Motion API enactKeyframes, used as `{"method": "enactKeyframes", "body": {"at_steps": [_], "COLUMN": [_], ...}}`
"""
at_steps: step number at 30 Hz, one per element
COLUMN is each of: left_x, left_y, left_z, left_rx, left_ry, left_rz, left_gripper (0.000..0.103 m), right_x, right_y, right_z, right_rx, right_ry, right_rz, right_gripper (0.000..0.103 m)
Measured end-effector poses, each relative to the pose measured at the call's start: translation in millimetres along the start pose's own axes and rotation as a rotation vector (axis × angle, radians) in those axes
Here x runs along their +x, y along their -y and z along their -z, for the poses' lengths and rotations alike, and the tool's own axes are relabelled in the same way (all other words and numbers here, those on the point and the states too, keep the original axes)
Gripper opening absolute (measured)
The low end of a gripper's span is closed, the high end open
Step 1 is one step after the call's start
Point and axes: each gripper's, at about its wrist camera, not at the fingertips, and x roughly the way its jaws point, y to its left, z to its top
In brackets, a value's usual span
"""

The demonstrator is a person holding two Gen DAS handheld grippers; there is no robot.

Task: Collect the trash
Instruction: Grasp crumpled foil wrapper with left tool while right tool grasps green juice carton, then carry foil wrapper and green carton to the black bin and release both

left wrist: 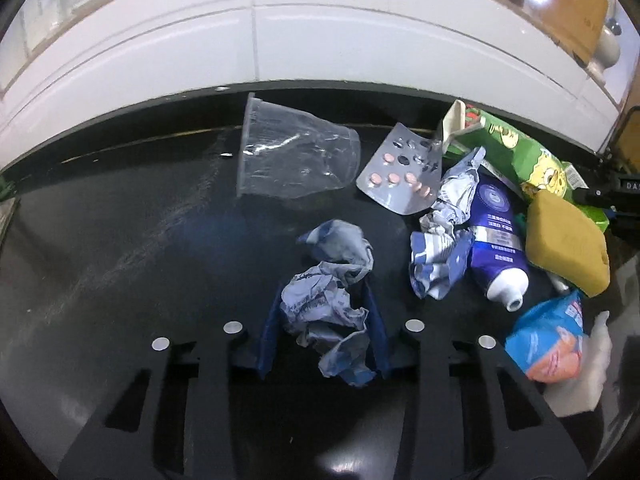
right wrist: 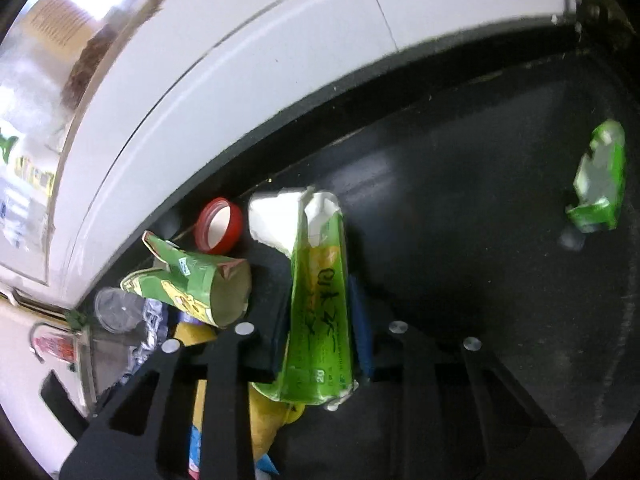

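While the left tongs [left wrist: 326, 328] clamp a crumpled paper wad [left wrist: 328, 316] just above the black bench [left wrist: 120, 240], the right tongs [right wrist: 320, 320] grip a flattened green carton [right wrist: 318, 312]. Cup [left wrist: 296, 156], pill blister [left wrist: 404, 168], blue tube [left wrist: 496, 236] and sponge [left wrist: 568, 244] lie near the wad. Red cap [right wrist: 219, 224] beside carton.

A black table [left wrist: 120, 240] with a glossy, scuffed top fills the lower half of both views. From 9 to 3 o'clock behind it runs a white tiled wall [left wrist: 320, 48] with thin grout lines. Bright light reflects on the tiles.
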Motion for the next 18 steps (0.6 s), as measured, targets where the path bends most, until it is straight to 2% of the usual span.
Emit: {"method": "enactKeyframes", "body": {"at_steps": [8,12,18], "left_x": [-62.0,-98.0,-151.3], "left_y": [9.9,21.5,58.7], "left_z": [29.1,49.3,99.6], "left_rx": [0.004,0.023,0.076], "left_ry": [0.055,0.073,0.127], "left_rz": [-0.036,-0.011,-0.016], "left_gripper": [0.037,0.037,0.037], "right_x": [-47.6,-88.3,-154.4], "right_y": [-27.2,-31.9,-40.3], "right_z": [31.9,60.7,136.8], "right_rx": [-0.146,-0.238,-0.395], "right_ry": [0.06,0.102,0.187], "right_rz": [0.015,0.019,0.029], "right_gripper": [0.025,0.025,0.025]}}
